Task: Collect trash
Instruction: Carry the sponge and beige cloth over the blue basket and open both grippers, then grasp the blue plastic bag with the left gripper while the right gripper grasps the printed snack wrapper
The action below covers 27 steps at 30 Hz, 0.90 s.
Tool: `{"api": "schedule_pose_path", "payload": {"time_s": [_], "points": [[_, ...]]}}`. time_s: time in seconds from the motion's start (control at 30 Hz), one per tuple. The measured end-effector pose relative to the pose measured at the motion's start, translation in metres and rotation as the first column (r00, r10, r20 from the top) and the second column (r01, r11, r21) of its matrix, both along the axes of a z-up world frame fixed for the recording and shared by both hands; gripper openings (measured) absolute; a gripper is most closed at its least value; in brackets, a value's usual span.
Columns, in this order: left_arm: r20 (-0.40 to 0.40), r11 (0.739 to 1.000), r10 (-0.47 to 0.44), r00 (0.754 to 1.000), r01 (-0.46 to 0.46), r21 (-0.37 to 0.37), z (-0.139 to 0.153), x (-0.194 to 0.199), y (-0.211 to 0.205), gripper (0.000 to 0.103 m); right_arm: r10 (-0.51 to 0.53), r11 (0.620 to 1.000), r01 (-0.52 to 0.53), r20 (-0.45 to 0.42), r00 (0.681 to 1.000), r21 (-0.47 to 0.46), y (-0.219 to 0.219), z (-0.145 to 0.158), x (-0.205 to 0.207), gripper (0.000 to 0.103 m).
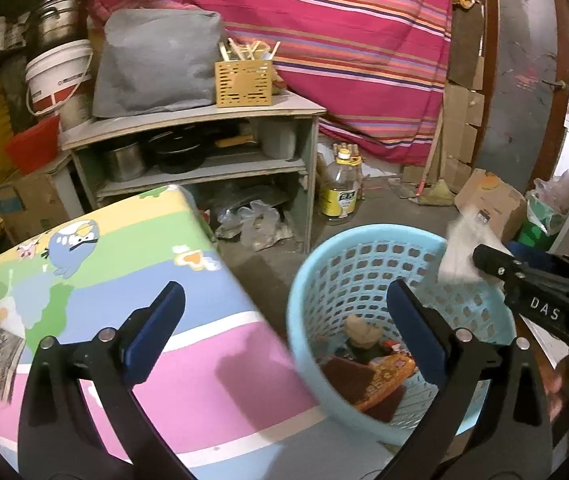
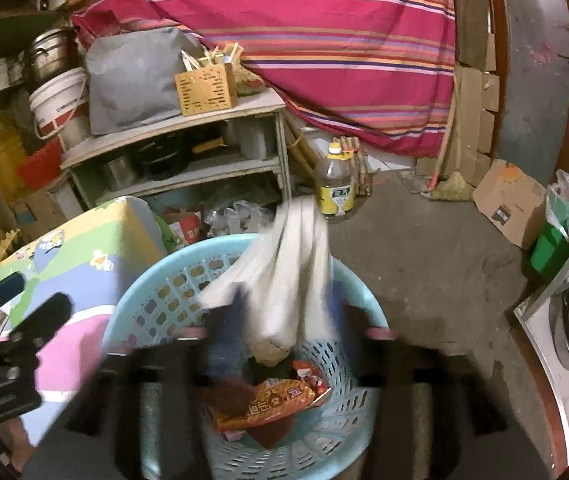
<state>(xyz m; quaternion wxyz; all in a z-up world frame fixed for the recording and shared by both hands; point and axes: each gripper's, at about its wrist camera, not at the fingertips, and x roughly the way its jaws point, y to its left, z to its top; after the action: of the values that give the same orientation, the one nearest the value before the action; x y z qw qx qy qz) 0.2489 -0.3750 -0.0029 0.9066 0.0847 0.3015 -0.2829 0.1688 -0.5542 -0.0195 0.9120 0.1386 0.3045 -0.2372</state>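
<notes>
The left gripper (image 1: 284, 320) stands wide apart and empty, spanning the patterned mat (image 1: 144, 320) and the rim of the blue basket (image 1: 308, 280). The right gripper (image 2: 280, 312) is blurred, fingers parted, with a white crumpled plastic wrapper (image 2: 288, 264) between them above the basket; whether they press on it I cannot tell. An orange snack packet (image 2: 268, 404) lies inside.

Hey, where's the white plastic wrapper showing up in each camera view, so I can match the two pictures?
Left wrist view: the white plastic wrapper sits at the right, at the tip of the right gripper, above the blue basket's far right rim.
Right wrist view: the wrapper hangs blurred in the centre, over the basket.
Shared landmark: the yellow-labelled bottle on the floor behind the basket.
</notes>
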Motion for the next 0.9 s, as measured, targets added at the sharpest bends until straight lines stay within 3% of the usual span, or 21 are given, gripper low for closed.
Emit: {"api": "schedule_pose_path", "payload": {"time_s": [0.57, 0.8, 0.9], "points": [[0.009, 0.997, 0.081, 0.997, -0.081, -0.020, 0.009, 0.015, 0.064, 0.098, -0.021, 0.999, 0.021, 0.013, 1.000, -0.039, 0.031, 0.017, 0.016, 0.090], [-0.005, 0.986, 0.165, 0.986, -0.165, -0.007, 0.009, 0.034, 0.136, 0.098, 0.010, 0.999, -0.009, 0.026, 1.000, -0.042, 0.070, 0.021, 0.037, 0.097], [-0.002, 0.971, 0.238, 0.971, -0.238, 0.009, 0.005, 0.048, 0.186, 0.098, 0.030, 0.998, -0.028, 0.031, 0.999, -0.048, 0.091, 0.022, 0.049, 0.097]]}}
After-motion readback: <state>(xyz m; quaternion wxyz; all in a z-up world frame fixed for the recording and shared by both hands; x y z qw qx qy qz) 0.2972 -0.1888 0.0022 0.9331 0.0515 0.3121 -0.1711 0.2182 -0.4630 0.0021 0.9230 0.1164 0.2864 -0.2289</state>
